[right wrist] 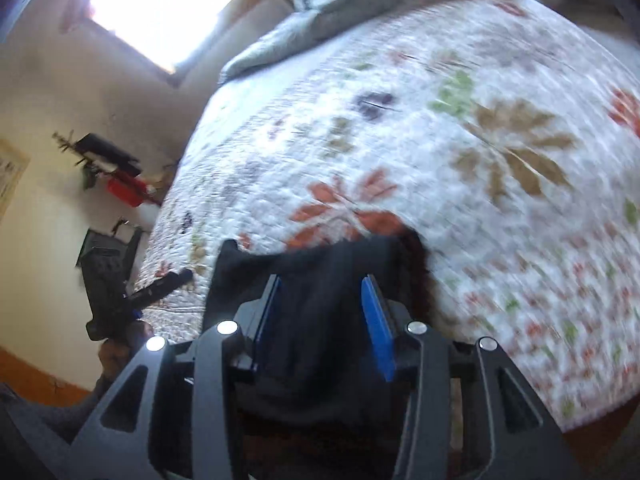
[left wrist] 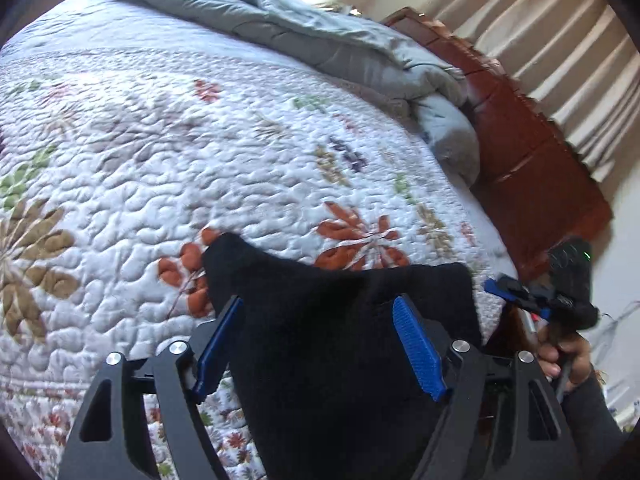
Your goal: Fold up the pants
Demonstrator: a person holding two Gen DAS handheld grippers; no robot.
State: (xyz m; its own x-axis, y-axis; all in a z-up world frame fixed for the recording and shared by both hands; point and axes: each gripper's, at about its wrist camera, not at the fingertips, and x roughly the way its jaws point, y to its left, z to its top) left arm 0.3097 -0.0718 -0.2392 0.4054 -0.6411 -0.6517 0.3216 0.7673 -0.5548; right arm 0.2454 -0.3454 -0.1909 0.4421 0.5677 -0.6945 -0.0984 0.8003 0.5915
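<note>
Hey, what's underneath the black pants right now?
The floral quilt lies under the black pants, showing past their far edge. Whatever sits directly beneath the cloth is covered.

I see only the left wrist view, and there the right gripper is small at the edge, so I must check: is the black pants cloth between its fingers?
Observer: Yes, the black pants fill the gap between the right gripper's fingers; whether they pinch, I cannot tell.
Operator: Does cloth reach past their tips?
Observer: Yes, its edge shows beyond them, against the floral quilt.
Operator: What is farther off, on the left?
Observer: A wall with a bright window.
</note>
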